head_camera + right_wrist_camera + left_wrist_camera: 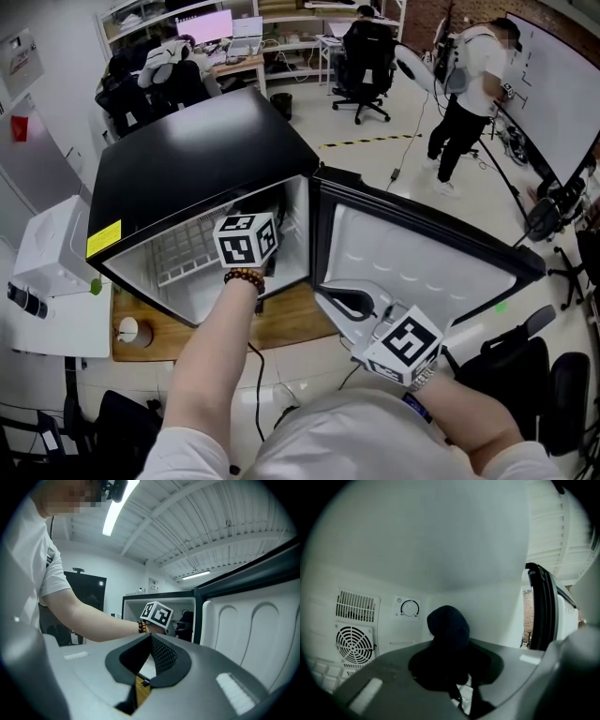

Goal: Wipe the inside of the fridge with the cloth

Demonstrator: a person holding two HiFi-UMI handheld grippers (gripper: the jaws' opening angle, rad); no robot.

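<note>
A black mini fridge point(187, 159) stands with its door point(422, 253) swung open to the right. My left gripper point(247, 240) reaches into the fridge; its jaws are hidden behind the marker cube in the head view. In the left gripper view, the left gripper point(448, 652) is shut on a dark cloth point(449, 624), bunched up in front of the white back wall near the thermostat dial point(409, 608). My right gripper point(349, 305) hovers low by the open door, outside the fridge. The right gripper point(150, 638) is shut with nothing in it.
A round fan grille point(354, 642) and a slotted vent point(357, 605) sit on the fridge's back wall, left of the cloth. A wire shelf point(187, 253) lies inside. The fridge rests on a wooden board point(281, 323). A person point(469, 94) stands far off by a whiteboard.
</note>
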